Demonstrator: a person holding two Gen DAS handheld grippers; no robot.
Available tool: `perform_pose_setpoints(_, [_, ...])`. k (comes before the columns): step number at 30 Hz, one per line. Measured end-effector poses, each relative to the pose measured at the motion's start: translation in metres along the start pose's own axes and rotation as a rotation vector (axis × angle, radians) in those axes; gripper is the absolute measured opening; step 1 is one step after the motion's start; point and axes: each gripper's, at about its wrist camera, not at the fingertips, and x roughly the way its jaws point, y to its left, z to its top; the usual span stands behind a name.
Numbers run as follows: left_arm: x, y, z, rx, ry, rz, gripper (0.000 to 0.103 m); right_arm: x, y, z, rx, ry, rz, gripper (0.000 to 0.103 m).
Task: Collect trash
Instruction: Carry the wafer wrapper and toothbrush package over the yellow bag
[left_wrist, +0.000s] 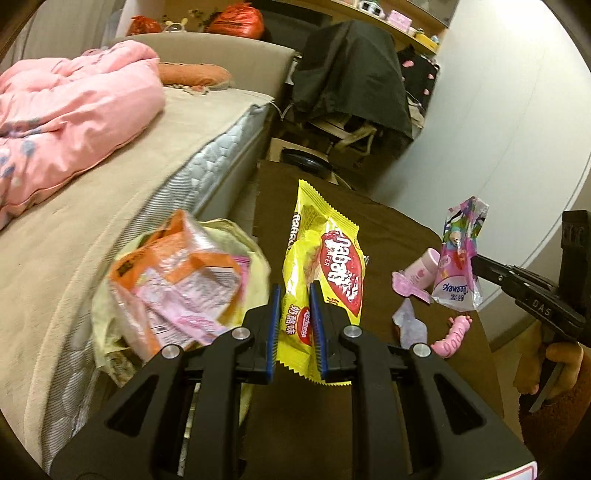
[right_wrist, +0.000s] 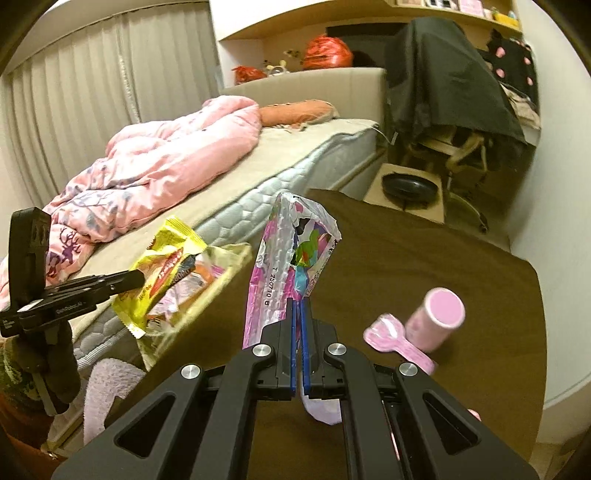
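Note:
My left gripper (left_wrist: 293, 291) is shut on a yellow Nabati wafer wrapper (left_wrist: 325, 258), which stands up between its blue pads above the brown table (left_wrist: 388, 229). Left of it, a yellowish plastic bag (left_wrist: 255, 254) at the bed's edge holds orange and pink wrappers (left_wrist: 177, 273). My right gripper (right_wrist: 298, 301) is shut on a pink and silver wrapper (right_wrist: 284, 254), lifted off the table. In the left wrist view the right gripper (left_wrist: 476, 264) holds that wrapper (left_wrist: 460, 251) at the right. In the right wrist view the left gripper (right_wrist: 138, 277) carries the yellow wrapper (right_wrist: 166, 266) by the bag (right_wrist: 221, 266).
On the table lie a small pink bottle (right_wrist: 439, 317), a pink spoon (right_wrist: 395, 343), a pink toy (left_wrist: 452, 336) and a lilac scrap (left_wrist: 410, 325). A bed (left_wrist: 110, 221) with a pink quilt runs along the left. A chair draped in black cloth (right_wrist: 443, 81) stands beyond the table.

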Motion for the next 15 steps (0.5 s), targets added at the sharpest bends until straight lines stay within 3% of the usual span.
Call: perform_pose_setpoints(15, [-0.036,0.079,0.0,-0.087,-0.064,0.084,0.015,0.047,0.083,0.025,-0.093,0.033,0.067,0.004])
